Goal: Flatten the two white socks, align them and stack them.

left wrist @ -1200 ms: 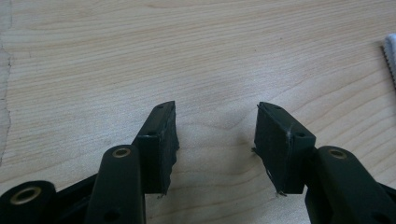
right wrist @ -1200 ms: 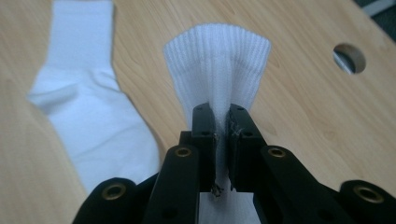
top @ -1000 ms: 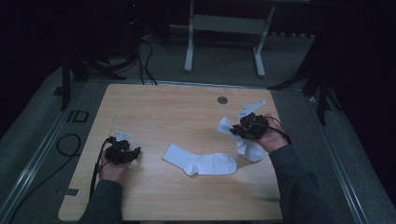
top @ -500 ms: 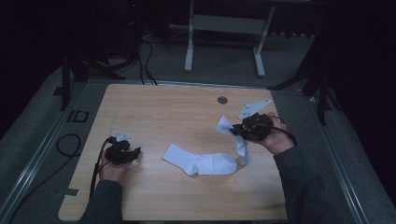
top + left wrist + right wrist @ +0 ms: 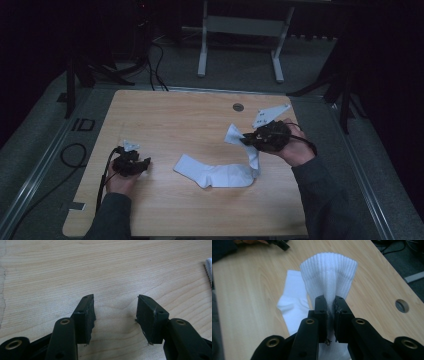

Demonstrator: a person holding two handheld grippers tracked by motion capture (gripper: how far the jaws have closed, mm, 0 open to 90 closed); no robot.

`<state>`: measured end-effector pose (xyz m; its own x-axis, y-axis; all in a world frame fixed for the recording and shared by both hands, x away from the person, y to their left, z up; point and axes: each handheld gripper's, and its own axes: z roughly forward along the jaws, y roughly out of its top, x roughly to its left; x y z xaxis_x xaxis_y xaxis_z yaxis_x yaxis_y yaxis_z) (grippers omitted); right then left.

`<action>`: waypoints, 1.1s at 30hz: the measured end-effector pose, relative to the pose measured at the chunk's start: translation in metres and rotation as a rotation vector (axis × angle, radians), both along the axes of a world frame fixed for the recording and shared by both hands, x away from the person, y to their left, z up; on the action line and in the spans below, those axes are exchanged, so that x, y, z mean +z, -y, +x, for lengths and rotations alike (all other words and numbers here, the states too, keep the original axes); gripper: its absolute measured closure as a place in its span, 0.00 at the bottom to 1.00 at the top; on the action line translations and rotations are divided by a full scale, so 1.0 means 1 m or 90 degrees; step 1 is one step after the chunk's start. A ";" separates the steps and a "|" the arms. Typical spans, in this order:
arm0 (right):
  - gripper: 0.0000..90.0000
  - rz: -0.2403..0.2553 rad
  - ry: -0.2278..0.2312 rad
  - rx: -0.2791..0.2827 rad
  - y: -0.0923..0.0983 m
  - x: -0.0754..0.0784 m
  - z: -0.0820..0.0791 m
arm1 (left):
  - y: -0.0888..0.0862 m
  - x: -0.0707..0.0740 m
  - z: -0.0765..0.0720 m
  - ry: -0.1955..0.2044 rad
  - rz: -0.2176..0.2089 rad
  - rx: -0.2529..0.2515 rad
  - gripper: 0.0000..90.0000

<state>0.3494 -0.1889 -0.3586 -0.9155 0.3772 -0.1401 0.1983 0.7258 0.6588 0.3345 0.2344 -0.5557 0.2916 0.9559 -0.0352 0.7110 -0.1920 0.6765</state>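
Right gripper (image 5: pixel 248 140) is pinching the ribbed cuff end of a white sock (image 5: pixel 220 175), jaws nearly together with the fabric squeezed between the pads; in the right gripper view the cuff (image 5: pixel 328 277) is fanning out above the jaws. The cuff end is hanging off the table (image 5: pixel 170 115) under the gripper, while the foot part is lying flat near the table's middle. Left gripper (image 5: pixel 145 162) is resting at the near left of the table, well apart from the sock, jaws standing about half open over bare wood and gripping nothing.

Step in hand, by the look of it: folding the sock, with the cuff being carried over toward the toe. The next move is calling for a low sweep leftward across the flat part, a release with edges lined up, and possibly the left gripper pinning the toe so it is not dragging.
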 end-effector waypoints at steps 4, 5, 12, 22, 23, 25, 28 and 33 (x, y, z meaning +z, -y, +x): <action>0.92 0.001 -0.003 0.018 -0.009 -0.001 -0.005 | 0.000 0.000 0.000 0.000 0.000 0.000 0.54; 0.92 0.002 -0.007 0.021 -0.012 -0.002 -0.005 | 0.000 0.000 0.000 0.001 -0.001 0.000 0.54; 0.91 0.005 -0.028 0.034 -0.029 -0.024 -0.002 | 0.000 0.000 0.000 0.000 0.001 0.000 0.54; 0.91 0.006 -0.022 0.055 -0.056 -0.052 -0.003 | 0.000 0.001 0.000 0.002 0.006 0.000 0.54; 0.91 0.007 -0.025 0.058 -0.059 -0.055 -0.003 | 0.000 0.001 0.000 0.002 0.006 0.000 0.54; 0.91 0.009 -0.022 0.057 -0.064 -0.060 -0.003 | -0.001 0.001 0.000 0.002 0.006 0.000 0.54; 0.90 0.012 -0.020 0.063 -0.071 -0.068 -0.004 | 0.000 0.000 0.000 0.001 0.006 0.000 0.54; 0.90 0.013 -0.022 0.066 -0.085 -0.084 -0.004 | 0.000 0.000 0.000 0.002 0.006 -0.001 0.54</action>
